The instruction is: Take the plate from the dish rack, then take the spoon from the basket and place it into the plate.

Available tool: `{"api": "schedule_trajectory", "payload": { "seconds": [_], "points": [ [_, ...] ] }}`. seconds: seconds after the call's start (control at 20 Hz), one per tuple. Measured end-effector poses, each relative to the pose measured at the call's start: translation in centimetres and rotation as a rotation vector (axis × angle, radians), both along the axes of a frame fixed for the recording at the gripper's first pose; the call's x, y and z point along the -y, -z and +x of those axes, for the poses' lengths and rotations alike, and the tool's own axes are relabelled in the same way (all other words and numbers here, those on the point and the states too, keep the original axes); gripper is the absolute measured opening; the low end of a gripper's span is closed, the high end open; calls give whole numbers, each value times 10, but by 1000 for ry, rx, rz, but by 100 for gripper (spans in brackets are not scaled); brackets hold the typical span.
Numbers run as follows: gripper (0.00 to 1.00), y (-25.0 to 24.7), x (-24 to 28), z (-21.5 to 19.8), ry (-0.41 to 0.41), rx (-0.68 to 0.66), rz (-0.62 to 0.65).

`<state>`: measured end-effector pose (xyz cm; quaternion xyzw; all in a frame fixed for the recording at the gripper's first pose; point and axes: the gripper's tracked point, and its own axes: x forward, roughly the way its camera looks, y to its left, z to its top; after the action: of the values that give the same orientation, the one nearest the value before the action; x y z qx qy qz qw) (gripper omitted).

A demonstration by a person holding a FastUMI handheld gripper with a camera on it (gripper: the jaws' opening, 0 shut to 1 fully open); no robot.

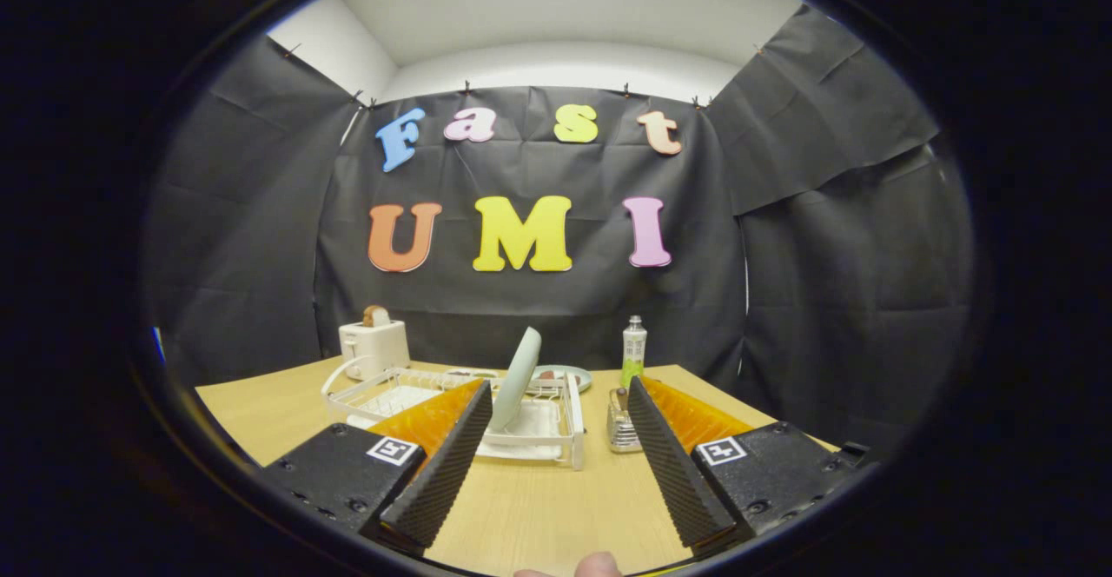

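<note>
- Gripper point(556, 407) fingers are spreading wide, holding nothing.
- Plate point(514, 379) is standing upright in the rack point(556, 438), just ahead.
- Basket point(622, 425) is sitting half-hidden behind the right finger; spoon unclear.
- Toaster point(373, 347) and bottle point(633, 349) are standing beyond.

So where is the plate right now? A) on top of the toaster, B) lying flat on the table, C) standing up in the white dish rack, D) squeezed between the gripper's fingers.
C: the plate stands on edge in the white dish rack, just ahead of the gripper, whose fingers are spread open with nothing between them.
</note>
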<state>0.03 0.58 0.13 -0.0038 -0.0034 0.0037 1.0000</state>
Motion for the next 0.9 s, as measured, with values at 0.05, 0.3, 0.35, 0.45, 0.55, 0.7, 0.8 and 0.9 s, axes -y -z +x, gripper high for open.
{"api": "schedule_trajectory", "payload": {
  "seconds": [0.05,0.3,0.35,0.45,0.55,0.7,0.8,0.9],
  "points": [
    [100,1,-1,1,-2,2,-2],
    [100,-1,5,6,-2,-13,-34],
    [100,-3,6,8,-5,-17,-38],
    [100,-13,7,12,-18,-23,-33],
    [100,-26,7,18,-38,-45,-22],
    [100,-57,5,30,-69,-68,-34],
    [100,-77,0,42,-98,-95,-40],
    [100,-93,-3,56,-118,-149,-67]
  ]
}}
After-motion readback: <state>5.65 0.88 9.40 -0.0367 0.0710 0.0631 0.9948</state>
